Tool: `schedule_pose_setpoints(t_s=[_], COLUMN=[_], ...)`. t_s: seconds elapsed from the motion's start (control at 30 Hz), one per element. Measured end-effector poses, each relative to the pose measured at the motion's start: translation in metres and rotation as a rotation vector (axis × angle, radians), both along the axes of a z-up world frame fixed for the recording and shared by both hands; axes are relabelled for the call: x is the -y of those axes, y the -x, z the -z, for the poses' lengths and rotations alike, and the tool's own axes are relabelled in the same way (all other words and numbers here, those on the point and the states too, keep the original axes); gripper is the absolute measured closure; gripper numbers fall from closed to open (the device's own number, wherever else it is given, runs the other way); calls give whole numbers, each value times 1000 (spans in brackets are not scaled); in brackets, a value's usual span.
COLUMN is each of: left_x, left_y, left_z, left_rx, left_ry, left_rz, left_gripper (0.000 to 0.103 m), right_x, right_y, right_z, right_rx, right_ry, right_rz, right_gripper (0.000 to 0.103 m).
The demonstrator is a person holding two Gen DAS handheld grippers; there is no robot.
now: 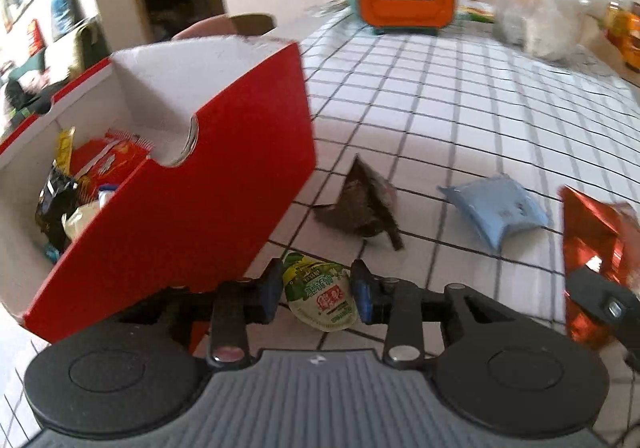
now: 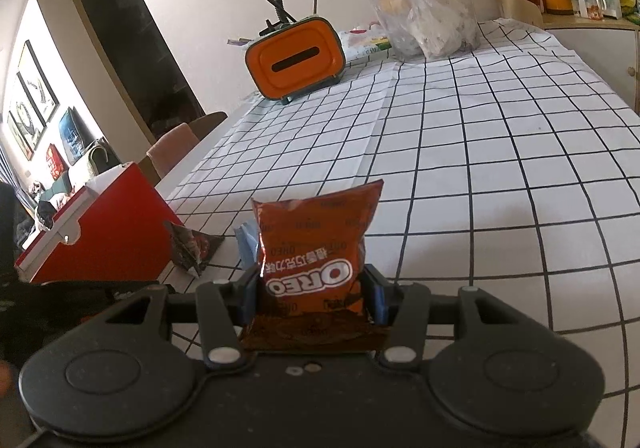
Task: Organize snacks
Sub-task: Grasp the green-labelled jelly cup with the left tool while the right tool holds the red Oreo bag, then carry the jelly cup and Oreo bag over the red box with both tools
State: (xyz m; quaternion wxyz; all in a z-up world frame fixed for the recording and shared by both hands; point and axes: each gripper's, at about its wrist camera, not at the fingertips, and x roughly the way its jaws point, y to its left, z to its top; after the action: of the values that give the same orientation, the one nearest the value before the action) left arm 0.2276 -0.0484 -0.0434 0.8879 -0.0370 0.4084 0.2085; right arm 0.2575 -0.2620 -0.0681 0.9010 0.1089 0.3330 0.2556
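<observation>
Across a table covered with a white cloth gridded in black lines [image 2: 460, 151], snacks lie scattered near its left edge. Largest is the open red cardboard box with a white inside [image 1: 224, 183], which stands at that edge and already holds a jumble of wrappers: a red packet, a black one, a yellow one. At the far end sit an orange-fronted, teal-sided tissue holder with a slot [image 2: 296, 61] and a crumpled clear plastic bag [image 2: 424, 19].

Held upright in the right gripper [image 2: 311, 294] is a reddish-brown foil Oreo packet [image 2: 316, 244], its lower part clamped between the blue pads, lettering upside down to the camera. Loose on the cloth just right of the box lie a dark triangular foil pouch [image 1: 362, 207] and, beyond it, a pale blue pillow-shaped packet [image 1: 496, 211].

Smallest is the green-and-white sealed jelly cup [image 1: 320, 294], close beside the box's near corner. The left gripper [image 1: 316, 288] is clenched on it, a pad touching each side.
</observation>
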Motion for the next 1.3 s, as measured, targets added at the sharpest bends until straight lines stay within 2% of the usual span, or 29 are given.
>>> schedule_pose_setpoints(t_s=[0.2, 0.37, 0.5, 0.67, 0.93, 1.07, 1.3], left_x=[1, -9, -25, -44, -69, -86, -124], left_y=[18, 31, 38, 47, 60, 63, 70], left_z=[-17, -33, -49, -70, -98, -106, -115], left_rx=[25, 51, 67, 90, 133, 141, 144], left_ry=[5, -1, 7, 10, 65, 86, 81], left_rz=[106, 150, 168, 215, 301, 312, 309], left_gripper=[67, 67, 67, 67, 67, 67, 67], right_x=[-3, -19, -27, -45, -74, -95, -143], right_y=[5, 14, 23, 40, 68, 79, 90], right_z=[-5, -14, -25, -48, -93, -112, -130], right_rx=[16, 64, 88, 112, 167, 190, 218], right_ry=[2, 54, 53, 84, 154, 195, 239], right_rz=[-6, -28, -22, -24, -32, -47, -84], right_gripper=[53, 53, 53, 53, 53, 53, 53])
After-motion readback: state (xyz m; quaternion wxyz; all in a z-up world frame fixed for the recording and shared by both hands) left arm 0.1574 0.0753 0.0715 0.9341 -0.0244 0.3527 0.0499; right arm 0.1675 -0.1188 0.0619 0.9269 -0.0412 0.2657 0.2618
